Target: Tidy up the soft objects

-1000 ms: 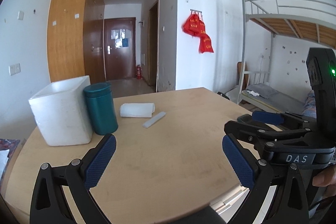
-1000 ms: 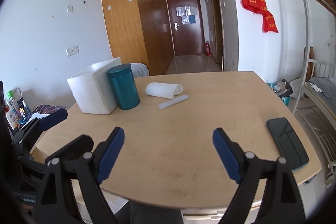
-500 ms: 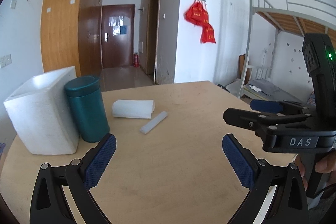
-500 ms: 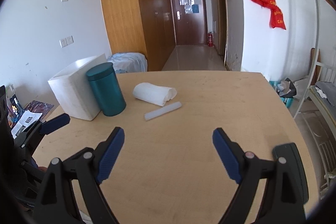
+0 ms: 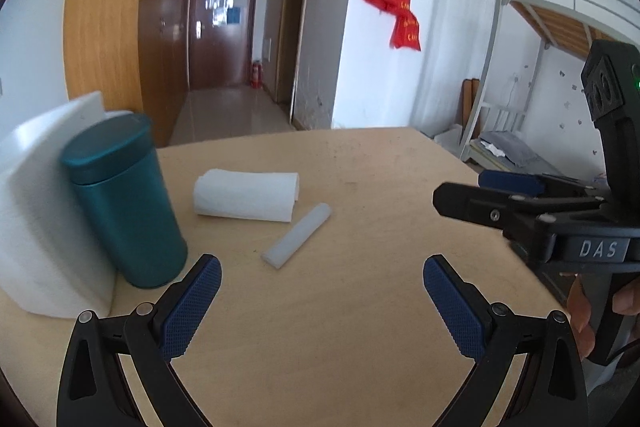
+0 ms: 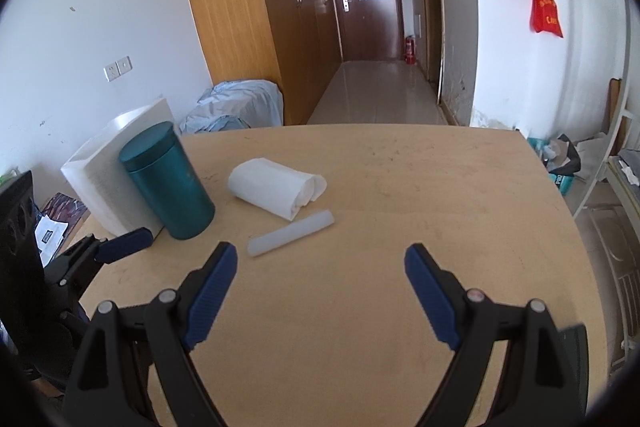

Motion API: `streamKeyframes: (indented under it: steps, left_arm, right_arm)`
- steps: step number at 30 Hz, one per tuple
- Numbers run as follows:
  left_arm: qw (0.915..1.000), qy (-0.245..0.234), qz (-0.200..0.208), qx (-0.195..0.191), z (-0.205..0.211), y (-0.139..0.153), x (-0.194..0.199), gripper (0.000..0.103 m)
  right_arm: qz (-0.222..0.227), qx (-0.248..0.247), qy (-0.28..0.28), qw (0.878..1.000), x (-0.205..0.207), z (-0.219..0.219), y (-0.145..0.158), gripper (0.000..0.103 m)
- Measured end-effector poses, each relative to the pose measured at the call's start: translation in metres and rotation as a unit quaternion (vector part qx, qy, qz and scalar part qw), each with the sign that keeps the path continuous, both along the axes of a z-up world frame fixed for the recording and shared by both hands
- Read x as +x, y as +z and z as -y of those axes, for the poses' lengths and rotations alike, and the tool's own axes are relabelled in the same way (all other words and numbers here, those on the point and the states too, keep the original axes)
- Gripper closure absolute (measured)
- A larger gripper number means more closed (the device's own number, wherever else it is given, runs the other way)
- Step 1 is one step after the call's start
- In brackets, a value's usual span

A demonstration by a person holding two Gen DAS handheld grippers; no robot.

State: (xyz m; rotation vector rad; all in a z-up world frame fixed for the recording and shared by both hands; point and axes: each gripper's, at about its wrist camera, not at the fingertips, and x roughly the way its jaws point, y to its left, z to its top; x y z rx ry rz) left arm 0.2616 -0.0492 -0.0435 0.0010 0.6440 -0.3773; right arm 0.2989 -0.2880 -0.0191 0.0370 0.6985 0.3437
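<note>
A rolled white towel (image 5: 246,194) (image 6: 276,190) lies on the wooden table (image 5: 360,307) (image 6: 400,195). A translucent soft stick (image 5: 297,241) (image 6: 291,239) lies just in front of it. My left gripper (image 5: 322,297) is open and empty, a short way before the stick. My right gripper (image 6: 320,285) is open and empty, with the stick just ahead of its left finger. The right gripper also shows at the right in the left wrist view (image 5: 504,195), and the left gripper at the lower left in the right wrist view (image 6: 116,247).
A teal lidded canister (image 5: 124,207) (image 6: 168,179) stands left of the towel, against a white foam box (image 5: 36,227) (image 6: 100,179). A bunk bed (image 5: 560,35) stands right of the table. A bundle of cloth (image 6: 236,103) lies beyond the far edge.
Both grippers have moved forward over the table toward the towel and stick, which now look larger and closer. Both stay open. The black phone has left the right wrist view.
</note>
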Motion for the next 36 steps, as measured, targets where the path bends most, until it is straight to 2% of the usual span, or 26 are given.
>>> streamKeyframes:
  steps: [7,11,16,19,24,31,33,36]
  left_arm:
    - [0.9994,0.014,-0.026,0.020,0.005,-0.016,0.043,0.007]
    - [0.9982,0.001,-0.050,0.032,0.010,-0.030,0.068,0.011]
    - [0.9966,-0.008,-0.075,0.033,0.007,-0.044,0.090,0.012]
    - [0.9959,-0.005,-0.080,0.040,0.005,-0.051,0.099,0.012]
    - [0.9949,-0.012,-0.090,0.045,0.005,-0.060,0.106,0.016]
    - [0.9932,-0.029,-0.108,0.032,0.001,-0.067,0.112,0.021]
    - [0.9927,-0.032,-0.111,0.037,0.004,-0.068,0.113,0.030]
    - [0.9916,-0.036,-0.114,0.048,0.009,-0.071,0.114,0.036]
  right_arm:
    - [-0.024,-0.027,0.011,0.999,0.045,-0.006,-0.007,0.018]
    - [-0.048,-0.027,0.026,0.998,0.071,-0.010,-0.015,0.020]
    - [-0.061,-0.032,0.043,0.997,0.100,-0.019,-0.018,0.021]
    - [-0.069,-0.045,0.053,0.995,0.115,-0.030,-0.025,0.023]
    - [-0.095,-0.031,0.093,0.991,0.133,-0.038,-0.041,0.029]
    - [-0.105,-0.024,0.121,0.987,0.147,-0.040,-0.048,0.029]
    - [-0.110,-0.018,0.122,0.986,0.149,-0.037,-0.050,0.029]
    - [-0.109,-0.015,0.122,0.986,0.149,-0.036,-0.050,0.029]
